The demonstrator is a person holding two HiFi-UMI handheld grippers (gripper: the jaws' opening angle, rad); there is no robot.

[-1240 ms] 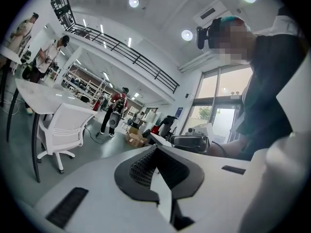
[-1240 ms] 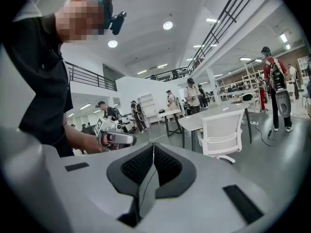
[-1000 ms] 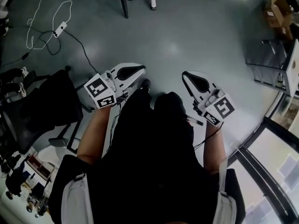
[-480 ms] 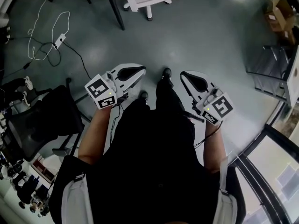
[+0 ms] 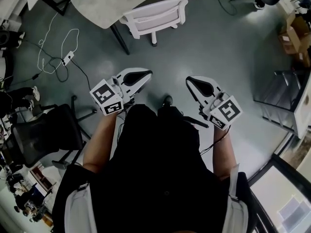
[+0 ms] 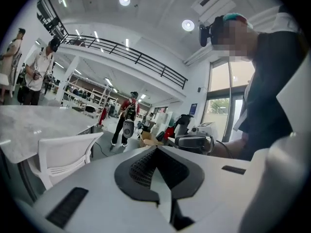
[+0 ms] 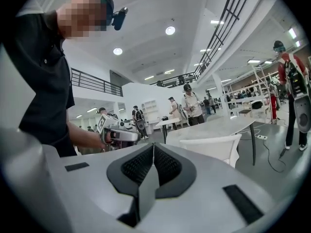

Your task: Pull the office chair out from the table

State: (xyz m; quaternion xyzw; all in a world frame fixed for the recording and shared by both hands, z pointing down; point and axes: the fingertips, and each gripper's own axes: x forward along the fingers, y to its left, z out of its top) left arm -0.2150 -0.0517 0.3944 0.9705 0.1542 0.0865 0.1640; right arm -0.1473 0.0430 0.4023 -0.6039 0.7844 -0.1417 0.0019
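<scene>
The white plastic office chair (image 5: 156, 16) stands at the pale marble surface (image 5: 109, 4), well ahead of my left tongs (image 5: 147, 74) and right tongs (image 5: 189, 80). Both are fully closed, gripping nothing.

floor (image 5: 218, 47): grey | standing on it: white office chair (image 5: 155, 16), table (image 5: 112, 1), black chair (image 5: 48, 135) | lying: power strip (image 5: 68, 58)

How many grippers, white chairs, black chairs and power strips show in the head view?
Grippers: 2, the left gripper and the right gripper
White chair: 1
Black chair: 1
Power strip: 1
Total: 5
</scene>
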